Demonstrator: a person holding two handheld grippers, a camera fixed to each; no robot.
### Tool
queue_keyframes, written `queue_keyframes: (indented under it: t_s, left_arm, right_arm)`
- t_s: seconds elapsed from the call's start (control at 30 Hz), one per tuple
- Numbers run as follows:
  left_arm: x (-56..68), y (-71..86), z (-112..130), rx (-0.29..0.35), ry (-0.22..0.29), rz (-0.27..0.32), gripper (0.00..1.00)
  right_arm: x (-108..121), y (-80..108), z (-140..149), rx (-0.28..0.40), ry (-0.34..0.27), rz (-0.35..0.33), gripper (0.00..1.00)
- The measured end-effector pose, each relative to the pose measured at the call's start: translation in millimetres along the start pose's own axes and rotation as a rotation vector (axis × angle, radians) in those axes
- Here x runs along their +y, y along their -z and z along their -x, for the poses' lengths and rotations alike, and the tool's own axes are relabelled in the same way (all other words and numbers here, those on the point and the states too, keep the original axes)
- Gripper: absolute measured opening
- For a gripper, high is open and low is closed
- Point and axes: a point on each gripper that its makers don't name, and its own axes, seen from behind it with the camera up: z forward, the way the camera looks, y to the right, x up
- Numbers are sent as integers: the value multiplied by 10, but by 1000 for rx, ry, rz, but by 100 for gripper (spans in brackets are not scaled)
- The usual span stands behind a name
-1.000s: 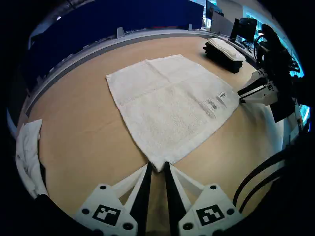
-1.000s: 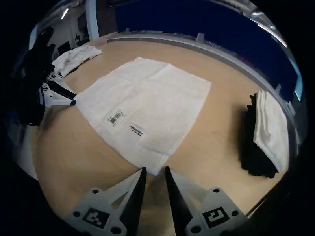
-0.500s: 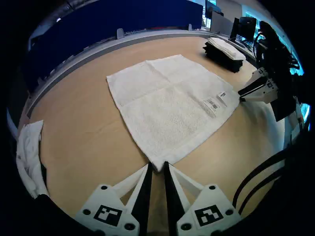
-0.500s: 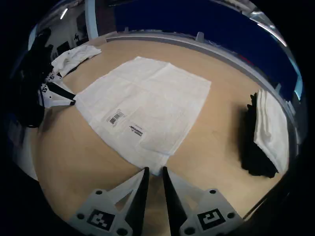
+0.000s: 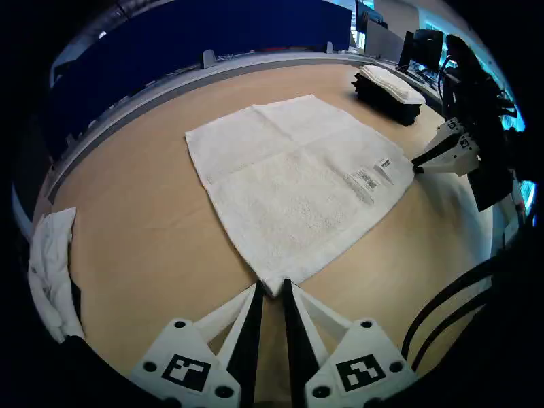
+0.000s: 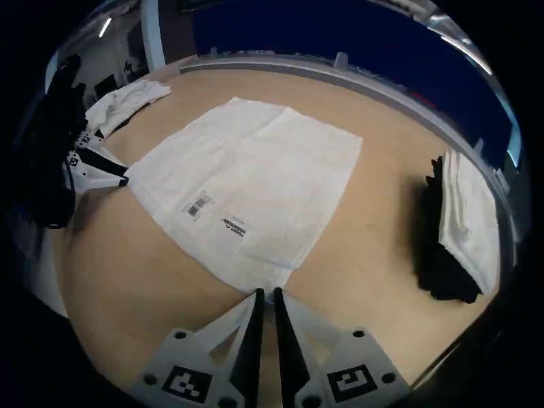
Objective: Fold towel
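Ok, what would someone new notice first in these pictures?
A white towel lies spread flat on the wooden table, tags showing. The left tool and the right tool each have their tips at one of its corners. A stack of folded towels sits near the table's edge.

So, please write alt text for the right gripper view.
A white towel lies flat on a wooden table, its near corner pinched by the right gripper. The left gripper holds another corner; folded towels are stacked at right.
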Motion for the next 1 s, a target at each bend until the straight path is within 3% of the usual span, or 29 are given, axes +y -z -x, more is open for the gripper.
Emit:
queue_keyframes:
  t_s: [0.3,0.6,1.0]
  left_arm:
    - [41,-3,13,-3,27,9,13]
    - [108,30,17,-3,34,26,11]
    - [134,255,-145,26,89,34,11]
  right_arm:
    - [9,28,10,1,-24,-9,9]
    - [34,95,-53,18,-29,-8,8]
    - [30,329,-258,59,-34,-13,8]
